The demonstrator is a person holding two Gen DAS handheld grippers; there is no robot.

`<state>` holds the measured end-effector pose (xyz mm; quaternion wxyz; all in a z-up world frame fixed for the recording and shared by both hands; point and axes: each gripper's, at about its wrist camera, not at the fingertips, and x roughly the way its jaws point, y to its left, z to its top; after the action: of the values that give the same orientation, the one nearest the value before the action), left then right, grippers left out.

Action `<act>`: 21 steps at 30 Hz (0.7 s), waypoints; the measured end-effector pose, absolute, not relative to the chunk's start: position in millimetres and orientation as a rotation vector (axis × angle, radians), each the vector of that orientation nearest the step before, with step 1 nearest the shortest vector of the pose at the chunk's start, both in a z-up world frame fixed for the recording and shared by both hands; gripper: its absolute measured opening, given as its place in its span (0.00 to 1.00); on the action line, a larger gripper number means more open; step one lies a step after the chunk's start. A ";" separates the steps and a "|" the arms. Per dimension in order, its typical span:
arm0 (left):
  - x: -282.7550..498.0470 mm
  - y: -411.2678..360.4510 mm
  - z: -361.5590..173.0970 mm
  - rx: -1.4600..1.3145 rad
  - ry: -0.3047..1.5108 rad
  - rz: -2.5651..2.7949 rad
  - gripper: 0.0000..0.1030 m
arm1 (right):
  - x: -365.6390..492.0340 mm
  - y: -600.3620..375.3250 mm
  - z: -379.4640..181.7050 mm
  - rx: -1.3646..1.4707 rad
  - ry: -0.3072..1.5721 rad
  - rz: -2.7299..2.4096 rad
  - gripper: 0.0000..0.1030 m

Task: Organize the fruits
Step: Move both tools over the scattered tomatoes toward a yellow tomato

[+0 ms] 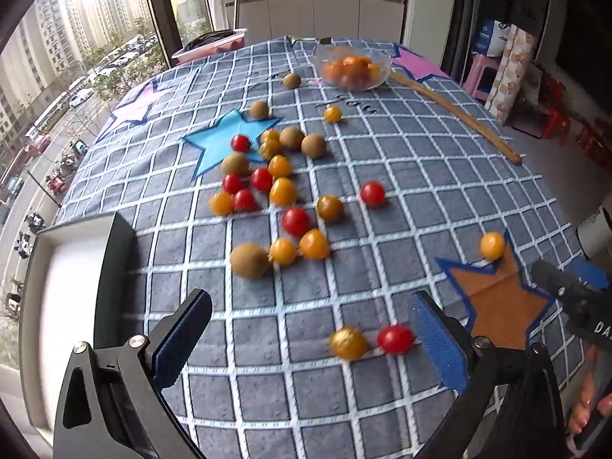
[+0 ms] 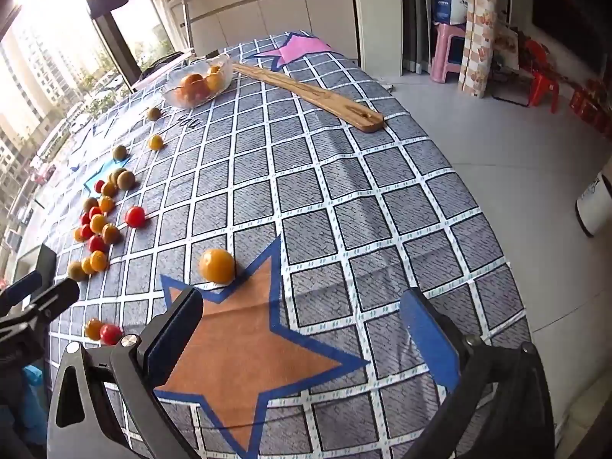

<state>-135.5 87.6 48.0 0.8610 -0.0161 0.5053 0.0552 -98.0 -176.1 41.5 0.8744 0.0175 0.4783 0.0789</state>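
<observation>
Several red tomatoes, yellow-orange fruits and brown kiwis lie scattered on the checked tablecloth (image 1: pixel 401 176). My left gripper (image 1: pixel 310 340) is open above the cloth; an orange fruit (image 1: pixel 348 343) and a red tomato (image 1: pixel 395 339) lie just inside its right finger. A kiwi (image 1: pixel 249 260) lies ahead. My right gripper (image 2: pixel 302 340) is open and empty over the orange star (image 2: pixel 244 348); a yellow fruit (image 2: pixel 217 265) sits at the star's far tip. A glass bowl (image 1: pixel 350 65) at the far end holds orange fruits; it also shows in the right wrist view (image 2: pixel 199 80).
A white tray (image 1: pixel 67 306) with a dark rim sits at the left table edge. A long wooden board (image 2: pixel 306 91) lies at the far right. A pink basket (image 1: pixel 214 44) stands by the window. The table's right edge drops to the floor, with stools (image 2: pixel 447 53) beyond.
</observation>
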 end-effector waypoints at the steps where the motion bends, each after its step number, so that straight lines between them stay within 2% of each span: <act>1: -143.3 91.3 40.3 -0.053 1.080 0.118 1.00 | -102.1 -172.5 43.1 0.021 1.004 0.180 1.00; 7: -175.3 94.6 26.9 -0.072 1.100 0.142 1.00 | -122.5 -156.7 49.8 -0.029 1.009 0.234 1.00; 21: -189.4 93.8 41.4 -0.080 1.062 0.168 1.00 | -140.3 -146.2 60.4 -0.048 1.009 0.271 1.00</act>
<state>-189.4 93.8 41.4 0.8583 -0.0380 0.5055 0.0799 -140.3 -146.2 60.4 0.8663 -0.0227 0.4818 0.1296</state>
